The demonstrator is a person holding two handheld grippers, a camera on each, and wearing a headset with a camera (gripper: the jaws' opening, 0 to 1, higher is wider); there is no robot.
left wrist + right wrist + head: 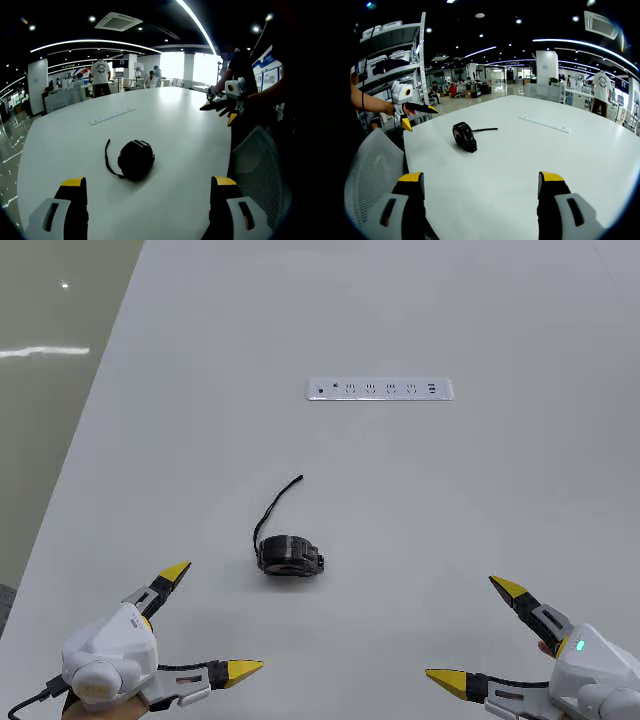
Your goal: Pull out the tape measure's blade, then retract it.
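One tape measure, wrist strap pointing toward power strip.

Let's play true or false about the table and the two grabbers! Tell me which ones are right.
1. The tape measure lies on the white table. True.
2. The left gripper is holding the tape measure. False: its jaws are open, and it is apart from the tape measure.
3. The blade is pulled out. False: only a black strap trails from the case.
4. A white power strip lies beyond the tape measure. True.
5. The right gripper has its jaws shut. False: they are open.
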